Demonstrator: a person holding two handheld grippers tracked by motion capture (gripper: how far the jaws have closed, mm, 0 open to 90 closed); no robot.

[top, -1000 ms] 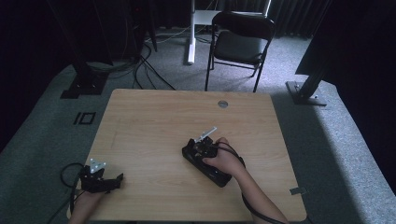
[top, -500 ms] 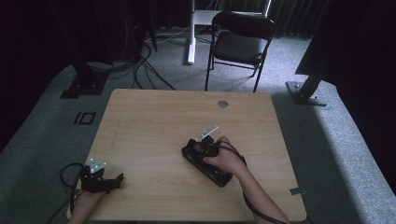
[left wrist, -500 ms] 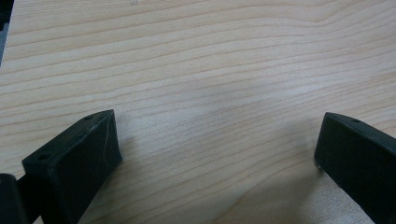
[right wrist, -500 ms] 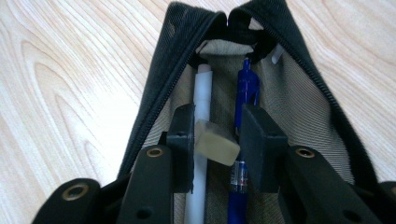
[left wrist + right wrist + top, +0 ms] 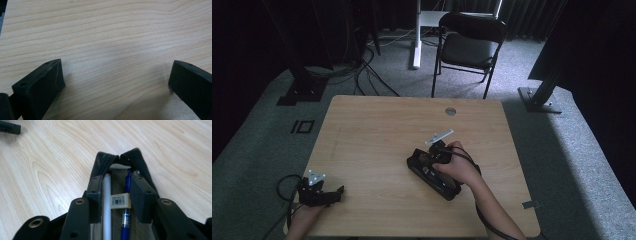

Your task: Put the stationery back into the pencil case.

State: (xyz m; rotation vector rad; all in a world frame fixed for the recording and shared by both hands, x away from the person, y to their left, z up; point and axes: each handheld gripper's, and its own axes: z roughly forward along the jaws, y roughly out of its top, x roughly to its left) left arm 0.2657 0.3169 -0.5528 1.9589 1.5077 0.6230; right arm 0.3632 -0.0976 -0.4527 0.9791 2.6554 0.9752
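Black pencil case (image 5: 117,162), open, on the wooden table (image 5: 377,130), right of centre. Inside it: white pen (image 5: 107,202), blue pen (image 5: 127,195), small eraser (image 5: 120,200).

Right gripper (image 5: 117,197): jaws inside the case, flanking the eraser, just opening, pads clear of it.

Left gripper (image 5: 115,82): well left of the case, jaws wide apart over bare wood.

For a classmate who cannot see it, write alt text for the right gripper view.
The right gripper has its black jaws inside an open dark pencil case on a wooden table, straddling a small barcoded eraser. A white pen and a blue pen lie beside it.
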